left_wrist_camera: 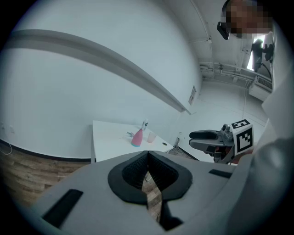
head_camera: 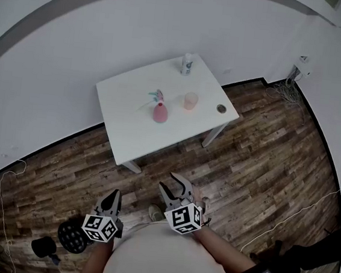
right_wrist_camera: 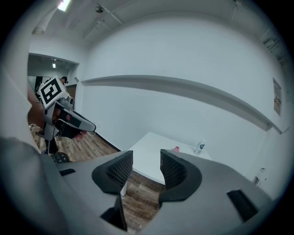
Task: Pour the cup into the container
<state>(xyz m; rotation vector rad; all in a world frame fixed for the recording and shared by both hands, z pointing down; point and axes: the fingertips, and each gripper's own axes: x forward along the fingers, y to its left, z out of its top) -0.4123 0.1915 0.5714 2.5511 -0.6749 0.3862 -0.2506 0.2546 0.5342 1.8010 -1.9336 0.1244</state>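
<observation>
your left gripper (head_camera: 113, 195) is pinched closed, the pads meeting at their tips with nothing between them. your right gripper (head_camera: 171, 183) has its jaws a modest way apart and empty; only the floor (head_camera: 245, 171) and the table (head_camera: 129, 128) show through the gap. both grippers hang side by side in front of you, over the wood floor and well short of the tabletop's near edge.

the cup (head_camera: 190, 100) stands upright on the tabletop, right of the middle and toward the right corner. the pink bottle (head_camera: 160, 112) stands near the middle, just left of the cup and not touching it. a small teal-and-pink piece (head_camera: 155, 95) lies just beyond the bottle. a white bottle (head_camera: 186, 63) stands by the far corner. a small round thing (head_camera: 222, 108) lies near the right corner.
</observation>
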